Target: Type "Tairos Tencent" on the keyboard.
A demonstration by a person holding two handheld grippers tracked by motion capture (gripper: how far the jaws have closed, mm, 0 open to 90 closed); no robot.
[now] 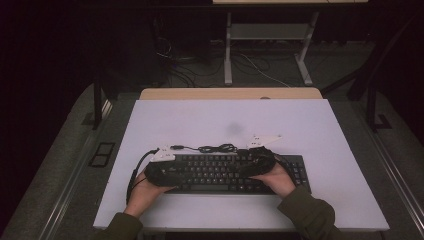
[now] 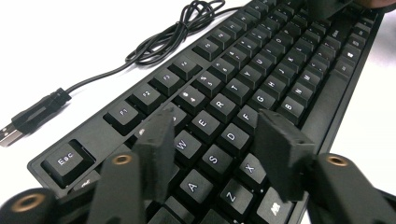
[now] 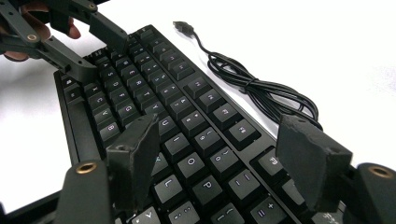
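Looks barely started to me: the flat black plastic keyboard (image 1: 225, 173) sits near the front edge of the white table (image 1: 320, 130), its black USB cable (image 1: 212, 148) loosely bunched just behind, while left gripper (image 2: 219, 140) and right gripper (image 3: 224, 154) hover spread over its keys, pinching nothing.

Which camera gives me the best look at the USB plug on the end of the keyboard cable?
The left gripper view: the USB plug lies close at the frame's left edge on the white table, its metal tip clear though partly cut off. The right gripper view shows it whole but small and dark beyond the keyboard. In the high view it is a speck.
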